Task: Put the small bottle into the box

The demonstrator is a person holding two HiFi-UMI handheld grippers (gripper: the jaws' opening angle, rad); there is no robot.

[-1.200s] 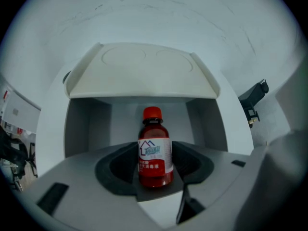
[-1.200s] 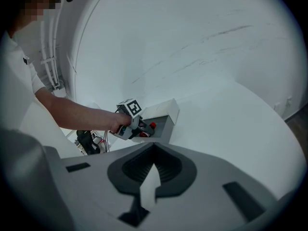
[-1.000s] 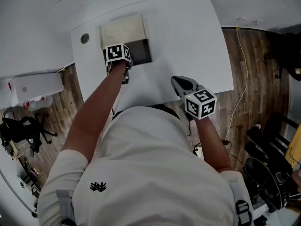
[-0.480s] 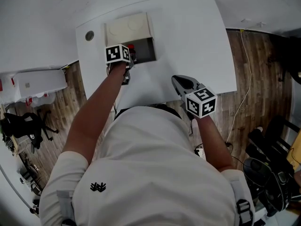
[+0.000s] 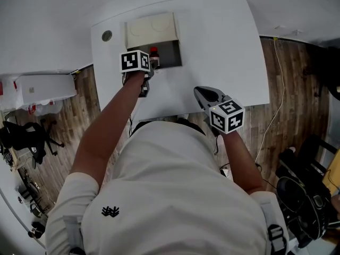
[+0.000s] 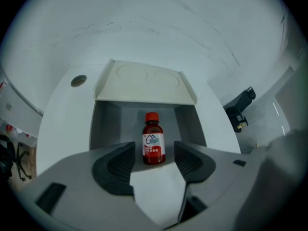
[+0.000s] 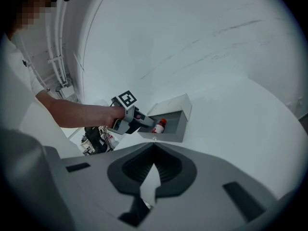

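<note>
A small dark-red bottle (image 6: 153, 146) with a red cap and white label stands upright inside the open grey box (image 6: 108, 124), whose cream lid (image 6: 144, 83) is folded back. My left gripper (image 6: 154, 154) sits just in front of the box. Its jaws are opening, and the bottle stands beyond the tips with a gap on each side. From the head view, the bottle (image 5: 154, 56) shows in the box (image 5: 171, 53) beside the left gripper (image 5: 151, 68). My right gripper (image 5: 204, 94) hovers near the table's front edge, shut and empty (image 7: 153, 150).
The white table (image 5: 223, 47) has a round cable hole (image 5: 107, 35) left of the box. A black clamp (image 6: 239, 110) sits at the table's right edge. Wooden floor, a cable and chairs lie beyond the table edges.
The left gripper has drawn back a little from the box, and the bottle, hidden behind it before, now stands in plain sight inside. The right gripper has not moved.
</note>
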